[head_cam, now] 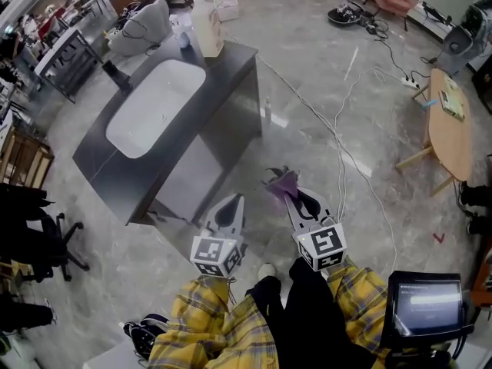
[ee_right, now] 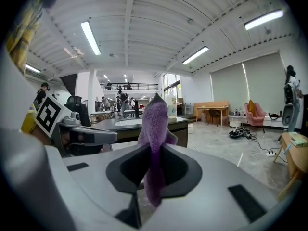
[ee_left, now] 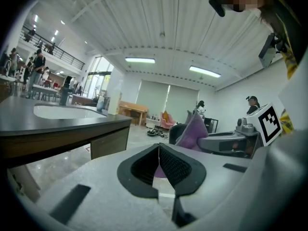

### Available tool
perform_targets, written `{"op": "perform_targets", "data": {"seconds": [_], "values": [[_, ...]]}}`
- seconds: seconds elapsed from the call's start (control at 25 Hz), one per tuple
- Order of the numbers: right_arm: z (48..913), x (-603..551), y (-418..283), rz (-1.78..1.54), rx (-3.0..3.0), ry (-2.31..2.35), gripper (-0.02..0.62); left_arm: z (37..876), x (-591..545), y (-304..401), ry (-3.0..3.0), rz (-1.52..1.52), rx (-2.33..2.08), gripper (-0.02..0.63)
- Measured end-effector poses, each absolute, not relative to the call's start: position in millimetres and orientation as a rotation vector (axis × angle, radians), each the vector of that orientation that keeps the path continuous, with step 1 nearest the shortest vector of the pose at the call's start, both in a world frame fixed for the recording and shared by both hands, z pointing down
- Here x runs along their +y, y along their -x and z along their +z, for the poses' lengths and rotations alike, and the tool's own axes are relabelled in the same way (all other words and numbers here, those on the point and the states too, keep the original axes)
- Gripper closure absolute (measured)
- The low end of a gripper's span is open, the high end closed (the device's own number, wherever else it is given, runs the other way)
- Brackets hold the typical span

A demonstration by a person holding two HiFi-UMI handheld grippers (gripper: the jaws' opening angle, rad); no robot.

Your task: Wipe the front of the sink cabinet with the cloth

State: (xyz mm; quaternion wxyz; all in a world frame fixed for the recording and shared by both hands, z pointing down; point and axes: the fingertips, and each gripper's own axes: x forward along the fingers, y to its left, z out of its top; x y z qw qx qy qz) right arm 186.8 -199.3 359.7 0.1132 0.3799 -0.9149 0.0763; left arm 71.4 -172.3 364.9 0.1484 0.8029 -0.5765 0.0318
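The dark grey sink cabinet (head_cam: 219, 129) with a white basin (head_cam: 154, 106) stands ahead and to the left, its front panel facing me. A purple cloth (ee_right: 154, 129) sticks up from my right gripper (head_cam: 286, 196), which is shut on it; the cloth (head_cam: 281, 181) hangs in the air short of the cabinet front. My left gripper (head_cam: 231, 208) is shut with nothing in it, held beside the right one. From the left gripper view the cabinet (ee_left: 72, 134) lies to the left and the cloth (ee_left: 195, 131) to the right.
A white soap bottle (head_cam: 206, 28) and small items stand on the cabinet's far end. White cables (head_cam: 338, 144) run across the shiny floor to the right. A wooden table (head_cam: 450, 125) stands at the far right. An office chair (head_cam: 54, 244) is at the left.
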Motion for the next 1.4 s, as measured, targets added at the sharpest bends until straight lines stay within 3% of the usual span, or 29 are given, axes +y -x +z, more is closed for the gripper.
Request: {"op": "perform_targets", "data": {"seconds": [0.72, 1.4], "values": [[367, -283, -240, 0.177, -2.764, -0.816, 0.544, 365, -237, -123, -2.114, 0.011, -1.92, 0.598], [391, -324, -169, 0.169, -2.748, -0.6, 0.545, 386, -269, -66, -1.95, -0.043, -2.011, 0.598]]}}
